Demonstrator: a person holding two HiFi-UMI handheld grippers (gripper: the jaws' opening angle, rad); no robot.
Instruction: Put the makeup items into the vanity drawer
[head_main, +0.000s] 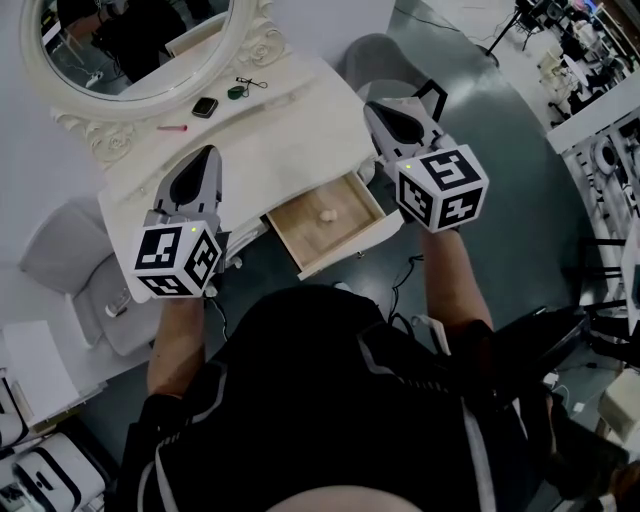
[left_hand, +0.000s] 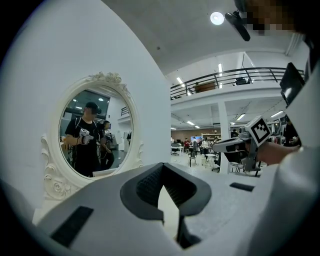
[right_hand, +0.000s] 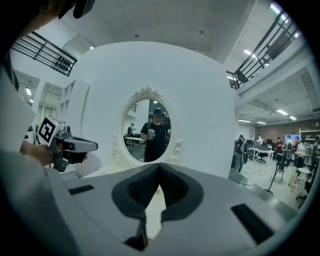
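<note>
The white vanity table (head_main: 280, 150) has its wooden drawer (head_main: 350, 228) pulled out, with one small pale item (head_main: 326, 214) lying inside. On the tabletop near the mirror lie a black compact (head_main: 205, 107), a small green item with a wire curler (head_main: 238, 92) and a thin pink stick (head_main: 172, 128). My left gripper (head_main: 207, 152) hovers over the table's left part, jaws together and empty (left_hand: 162, 170). My right gripper (head_main: 378, 112) hangs by the table's right end, also shut on nothing (right_hand: 160, 167). Both point roughly level toward the mirror.
The oval ornate mirror (head_main: 140, 60) stands at the table's back. A grey chair (head_main: 378, 52) sits beyond the right end and a white seat (head_main: 60, 250) left of the table. Cables run across the grey floor (head_main: 500, 180). White cases (head_main: 40, 470) lie at the lower left.
</note>
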